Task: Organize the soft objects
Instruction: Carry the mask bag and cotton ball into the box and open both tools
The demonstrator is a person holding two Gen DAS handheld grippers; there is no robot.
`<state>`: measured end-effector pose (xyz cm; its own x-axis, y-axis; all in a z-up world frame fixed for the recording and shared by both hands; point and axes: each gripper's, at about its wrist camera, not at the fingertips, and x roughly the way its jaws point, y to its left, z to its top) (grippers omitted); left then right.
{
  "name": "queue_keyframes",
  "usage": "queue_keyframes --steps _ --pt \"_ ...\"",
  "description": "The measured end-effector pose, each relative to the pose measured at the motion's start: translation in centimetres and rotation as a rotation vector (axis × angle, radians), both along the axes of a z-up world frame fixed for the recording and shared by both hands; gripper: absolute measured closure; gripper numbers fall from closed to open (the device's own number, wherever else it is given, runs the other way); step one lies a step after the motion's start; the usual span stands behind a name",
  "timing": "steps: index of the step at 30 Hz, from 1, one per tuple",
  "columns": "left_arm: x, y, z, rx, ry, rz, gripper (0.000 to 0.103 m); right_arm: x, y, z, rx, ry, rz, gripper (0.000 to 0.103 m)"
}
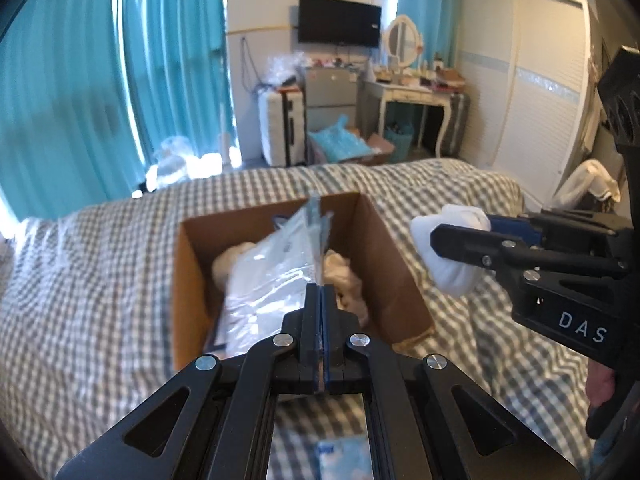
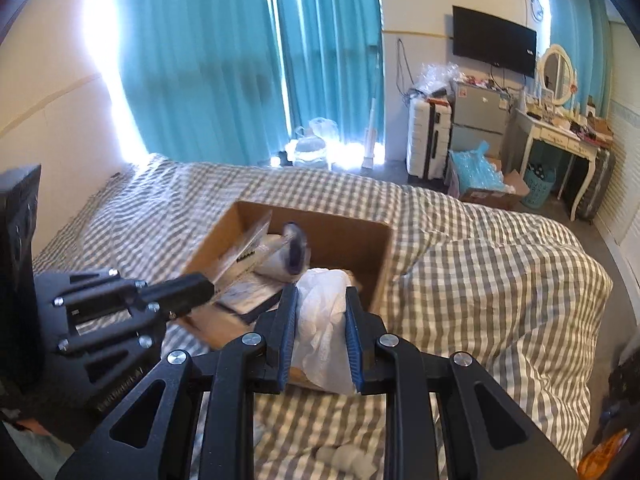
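We hold 2 tongs over a bed [image 1: 100, 280] covered in a grey and white checked sheet. A brown cardboard box [image 1: 400, 276] sits open on the bed, near the middle.

Our left tongs [image 1: 319, 292] are pressed together on the edge of a clear plastic bag [image 1: 268, 276], which stands tilted up out of the box. In the right wrist view the same tongs [image 2: 208, 286] reach in from the left to the near left wall of the box [image 2: 340, 240], where the bag [image 2: 244, 248] leans. Beside the bag, inside the box, lie cream cloth pieces [image 1: 344, 276], 1 on each side of it.

Our right tongs [image 2: 322, 320] grip a bunched white cloth [image 2: 324, 320] between the blue pads [image 2: 288, 332]. The cloth hangs above the near rim of the box. From the left wrist view, these tongs [image 1: 456, 240] come in from the right, and the cloth [image 1: 452, 276] sits in the air just right of the box.

Far off, teal curtains [image 2: 240, 60] hang behind the bed, and a black TV [image 2: 494, 40] is mounted on the wall above a white suitcase [image 2: 428, 140].
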<state>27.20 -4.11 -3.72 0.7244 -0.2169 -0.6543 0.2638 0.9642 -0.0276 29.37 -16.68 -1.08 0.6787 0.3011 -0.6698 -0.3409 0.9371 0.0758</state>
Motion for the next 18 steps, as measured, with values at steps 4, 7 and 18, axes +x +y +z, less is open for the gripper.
queue_keyframes --steps 4,7,18 --pt "1.8 -0.3 -1.2 -0.019 0.019 -0.027 0.096 2.4 -0.3 -1.4 -0.038 0.021 -0.001 0.081" --pt "2.4 -0.5 -1.1 -0.022 0.022 -0.033 0.092 3.4 -0.7 -2.0 -0.023 0.03 0.004 0.081" --pt "2.1 1.9 -0.4 0.02 -0.035 0.0 0.036 5.7 0.9 -3.0 -0.005 0.043 0.014 0.075"
